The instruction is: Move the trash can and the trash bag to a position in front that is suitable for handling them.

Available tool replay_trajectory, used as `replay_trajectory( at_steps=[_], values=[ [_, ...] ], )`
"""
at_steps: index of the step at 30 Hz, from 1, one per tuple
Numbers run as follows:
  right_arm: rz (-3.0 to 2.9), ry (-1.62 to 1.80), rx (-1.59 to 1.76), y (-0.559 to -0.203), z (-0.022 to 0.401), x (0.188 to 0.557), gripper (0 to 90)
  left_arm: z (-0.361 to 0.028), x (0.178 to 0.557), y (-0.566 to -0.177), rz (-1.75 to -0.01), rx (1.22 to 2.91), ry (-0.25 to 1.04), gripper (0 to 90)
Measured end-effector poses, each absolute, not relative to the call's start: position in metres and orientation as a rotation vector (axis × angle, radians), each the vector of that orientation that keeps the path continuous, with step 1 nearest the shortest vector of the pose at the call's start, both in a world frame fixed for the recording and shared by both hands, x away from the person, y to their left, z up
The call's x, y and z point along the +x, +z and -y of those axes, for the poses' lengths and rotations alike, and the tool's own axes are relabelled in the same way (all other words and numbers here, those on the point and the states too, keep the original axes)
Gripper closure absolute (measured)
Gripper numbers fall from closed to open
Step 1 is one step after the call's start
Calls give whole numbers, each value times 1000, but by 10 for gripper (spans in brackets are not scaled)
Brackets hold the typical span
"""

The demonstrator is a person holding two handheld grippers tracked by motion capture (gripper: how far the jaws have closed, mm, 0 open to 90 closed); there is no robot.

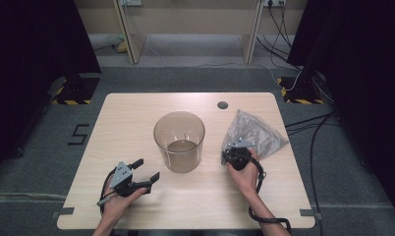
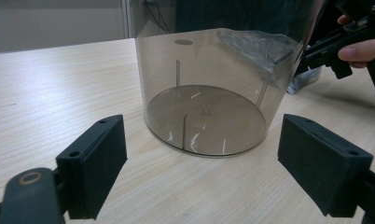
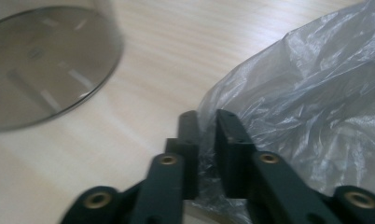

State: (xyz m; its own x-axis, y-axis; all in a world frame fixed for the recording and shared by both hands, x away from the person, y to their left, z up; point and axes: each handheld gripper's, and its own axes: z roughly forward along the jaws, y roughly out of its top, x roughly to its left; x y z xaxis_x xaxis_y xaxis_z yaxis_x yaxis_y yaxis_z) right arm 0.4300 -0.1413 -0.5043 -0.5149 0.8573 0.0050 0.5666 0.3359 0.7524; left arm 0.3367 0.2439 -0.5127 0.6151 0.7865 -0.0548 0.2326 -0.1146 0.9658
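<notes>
while left gripper (image 1: 147, 169) gapes, right gripper (image 3: 206, 126) pinches plastic bag (image 3: 316, 98).

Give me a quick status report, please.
Left gripper open, empty, facing clear bin. Right gripper shut on plastic bag. Nothing between.

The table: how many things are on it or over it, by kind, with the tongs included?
Clear round container: 1
Plastic bag: 1
Tongs, left and right: 2
Total: 4
</notes>
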Motion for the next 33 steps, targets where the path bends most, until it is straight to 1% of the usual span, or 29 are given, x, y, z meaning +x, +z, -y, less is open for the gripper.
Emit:
replay_trajectory(
  at_steps=[1,2,5,6,8,9,11,13,14,15,16,17,18,19,20,23,28,29,33],
  values=[
    [-2232,1009,1228,-504,141,427,856,-244,336,-513,-855,1658,580,147],
    [-2306,1014,1161,-503,144,414,873,-243,335,-513,-858,1653,573,147],
    [-2387,1011,1096,-501,150,402,859,-244,334,-512,-858,1650,572,147],
    [-2425,999,1069,-499,155,396,833,-244,334,-512,-859,1650,574,147],
    [-2474,989,1052,-495,175,381,735,-244,334,-512,-859,1650,575,146],
    [-2452,1013,1092,-490,191,372,634,-244,334,-512,-859,1649,577,147],
    [-2379,1080,1176,-482,212,367,545,-243,334,-511,-859,1652,575,146],
    [-2290,1123,1257,-475,229,369,483,-242,334,-511,-858,1651,574,147],
    [-2290,1123,1257,-475,229,369,483,-242,334,-511,-858,1651,574,147],
    [-2161,1134,1361,-469,246,378,445,-241,334,-511,-862,1653,561,147],
    [-2161,1134,1361,-469,246,378,445,-241,334,-511,-862,1653,561,147],
    [-2077,1096,1427,-468,253,390,415,-241,334,-512,-863,1654,557,147],
    [-2077,1096,1427,-468,253,390,415,-241,334,-512,-863,1654,557,147],
    [-2053,1058,1469,-472,252,404,400,-241,335,-512,-865,1654,556,147],
    [-2053,1058,1469,-472,252,404,400,-241,335,-513,-868,1650,555,147],
    [-2047,1024,1496,-479,244,420,370,-243,337,-513,-851,1646,580,148],
    [-2048,1026,1497,-482,238,422,362,-244,339,-512,-845,1636,590,148],
    [-2055,1023,1494,-483,237,422,358,-243,338,-511,-866,1628,566,148],
    [-2033,1036,1495,-480,240,420,356,-243,340,-512,-873,1626,563,148]
  ],
)
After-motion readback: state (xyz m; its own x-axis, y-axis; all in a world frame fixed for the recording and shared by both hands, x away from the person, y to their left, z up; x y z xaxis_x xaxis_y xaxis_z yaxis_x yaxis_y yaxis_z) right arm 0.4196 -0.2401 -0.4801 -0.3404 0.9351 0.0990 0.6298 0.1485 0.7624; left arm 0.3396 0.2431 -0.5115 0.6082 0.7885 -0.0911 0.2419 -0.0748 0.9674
